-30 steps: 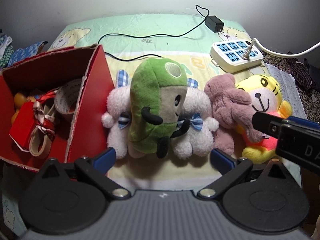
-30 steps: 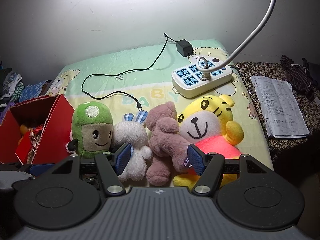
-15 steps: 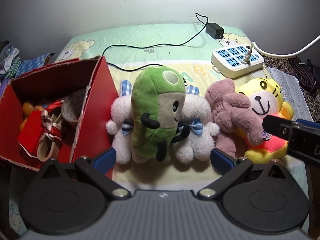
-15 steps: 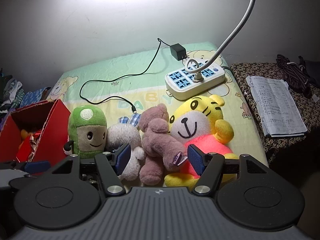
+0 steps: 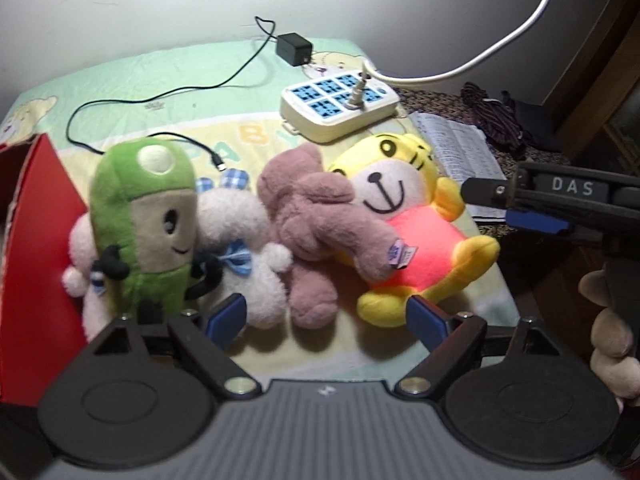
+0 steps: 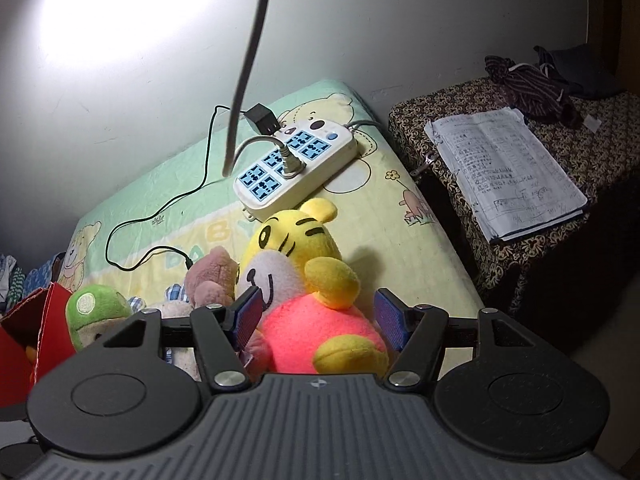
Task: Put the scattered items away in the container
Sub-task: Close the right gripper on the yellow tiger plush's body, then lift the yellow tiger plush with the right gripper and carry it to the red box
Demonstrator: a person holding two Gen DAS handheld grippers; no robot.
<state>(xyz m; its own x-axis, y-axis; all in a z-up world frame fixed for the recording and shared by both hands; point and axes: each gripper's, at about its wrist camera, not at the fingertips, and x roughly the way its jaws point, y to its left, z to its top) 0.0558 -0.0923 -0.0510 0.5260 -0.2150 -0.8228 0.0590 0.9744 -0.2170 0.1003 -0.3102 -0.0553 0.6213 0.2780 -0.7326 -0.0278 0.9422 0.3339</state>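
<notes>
On the bed, the yellow tiger plush (image 6: pixel 316 304) sits between the spread fingers of the right gripper (image 6: pixel 318 320), ungrasped. Left gripper (image 5: pixel 324 316) hangs open before the brown plush (image 5: pixel 320 232), red box (image 5: pixel 36 240) at far left.

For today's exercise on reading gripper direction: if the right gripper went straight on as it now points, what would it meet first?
Most likely the yellow tiger plush: the open right gripper already brackets its pink belly.

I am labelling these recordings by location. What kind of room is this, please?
Probably a bedroom at home. The plush toys lie on a padded surface under a baby-print sheet against a wall, and a side table next to it holds a notebook and clothes.
</notes>
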